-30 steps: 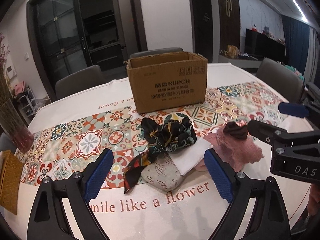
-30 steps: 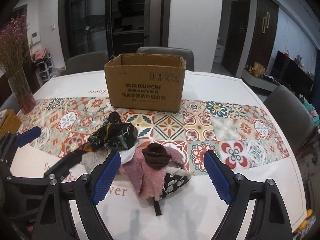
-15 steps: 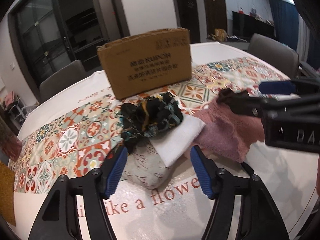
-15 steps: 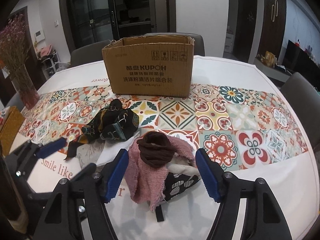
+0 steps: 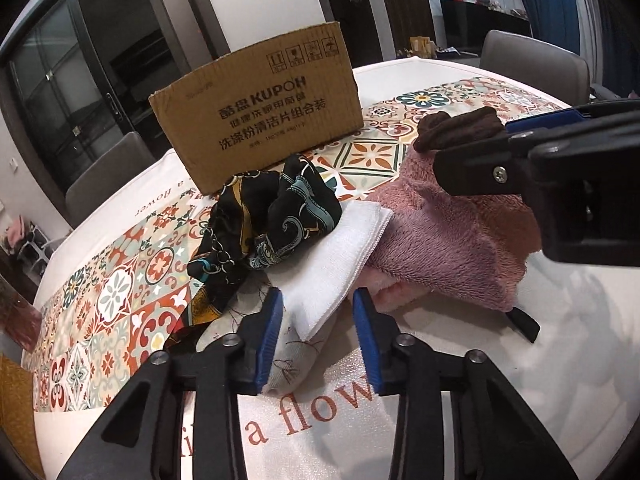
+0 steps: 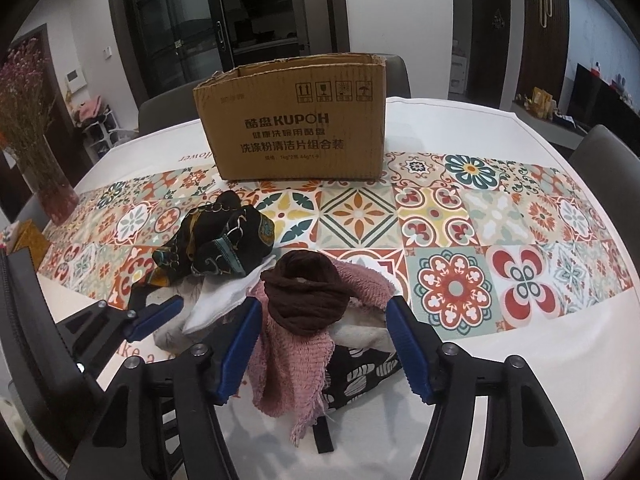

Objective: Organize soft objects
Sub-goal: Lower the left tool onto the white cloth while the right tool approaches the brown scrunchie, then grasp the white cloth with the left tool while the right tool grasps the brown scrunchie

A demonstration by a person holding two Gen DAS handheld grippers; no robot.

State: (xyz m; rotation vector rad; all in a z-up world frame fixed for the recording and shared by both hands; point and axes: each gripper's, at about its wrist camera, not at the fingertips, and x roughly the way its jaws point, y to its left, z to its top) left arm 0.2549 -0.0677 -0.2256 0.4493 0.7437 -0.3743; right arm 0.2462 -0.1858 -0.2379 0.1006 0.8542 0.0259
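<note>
The left gripper (image 5: 318, 320), jaws spread, straddles the white towel (image 5: 340, 252); the right gripper (image 6: 324, 344), also spread, brackets the brown sock (image 6: 306, 294); each should close squarely on one item

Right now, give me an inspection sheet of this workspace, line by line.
Surface: round table under a white cloth with a patterned tile runner and printed lettering.
Job's things: brown knit piece on a pink towel; white cloth under a dark patterned scarf; grey printed fabric beneath; open cardboard box behind the pile.
Clutter: vase of dried flowers at the left edge.
Grippers: left gripper open, jaws either side of the white cloth's corner; right gripper open, jaws straddling the brown knit piece.
Cables: nothing seen.
Surroundings: grey chairs, dark glass cabinets.
</note>
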